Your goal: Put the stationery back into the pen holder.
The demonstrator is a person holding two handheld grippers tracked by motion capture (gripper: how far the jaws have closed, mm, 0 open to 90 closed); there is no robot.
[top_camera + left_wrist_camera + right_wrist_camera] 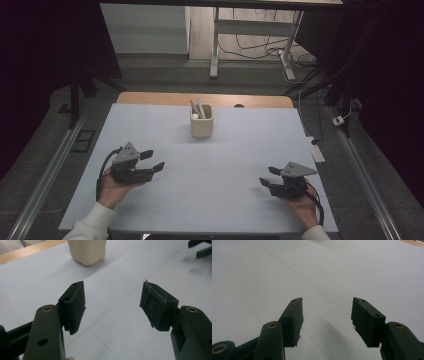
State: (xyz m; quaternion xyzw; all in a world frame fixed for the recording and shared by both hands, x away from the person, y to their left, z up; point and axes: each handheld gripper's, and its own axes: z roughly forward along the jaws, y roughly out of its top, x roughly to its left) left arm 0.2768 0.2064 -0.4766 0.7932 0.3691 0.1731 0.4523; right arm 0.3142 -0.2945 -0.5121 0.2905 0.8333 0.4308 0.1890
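A cream cup (201, 122) with a few pale pens standing in it sits at the far middle of the white mat (220, 150). My left gripper (155, 159) rests low at the near left in a hand, jaws open with nothing between them, pointing right and slightly away. In the left gripper view the gripper (112, 297) stands open over bare mat, with the cup (87, 251) ahead at upper left. My right gripper (267, 176) is held at the near right, open and empty, pointing left. Its own view shows the open jaws (327, 312) above plain mat.
The mat covers a wooden table whose far edge (200, 99) shows bare. Beyond it stands a white desk frame (215, 50) with cables on the floor. A white power strip (316, 150) lies off the table's right side. The other gripper's jaw tips (200, 247) show far off.
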